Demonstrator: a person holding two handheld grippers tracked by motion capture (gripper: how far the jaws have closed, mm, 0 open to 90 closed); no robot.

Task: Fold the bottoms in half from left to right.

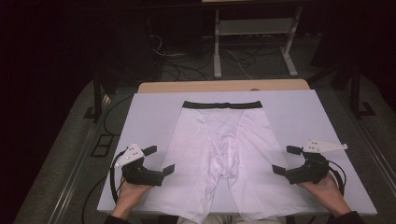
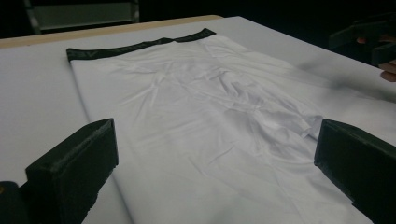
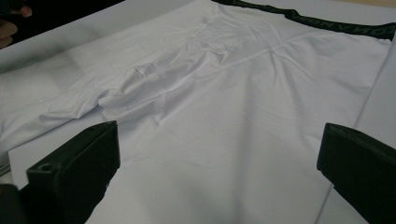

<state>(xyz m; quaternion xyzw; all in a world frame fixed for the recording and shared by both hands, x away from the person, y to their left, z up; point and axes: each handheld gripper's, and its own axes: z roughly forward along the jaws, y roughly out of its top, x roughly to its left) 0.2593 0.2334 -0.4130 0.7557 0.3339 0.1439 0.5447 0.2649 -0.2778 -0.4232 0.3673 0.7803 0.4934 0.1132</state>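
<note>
**poster1:** Table (image 1: 154, 109) first, white-topped with a wooden strip along the far edge; lying flat in the middle of it is a pair of white shorts (image 1: 224, 149), legs pointing toward the person, a bit wrinkled around the crotch seam; anyone disagree?

**poster2:** nope, same here; black waistband (image 1: 222, 105) runs along the far end; left gripper (image 1: 159, 161) sits just off the shorts' left leg, jaws spread wide with nothing between them; right gripper (image 1: 286, 159) is beside the right leg, jaws also wide apart and empty; both held low over the table; whether either actually touches the cloth, can't tell
</note>
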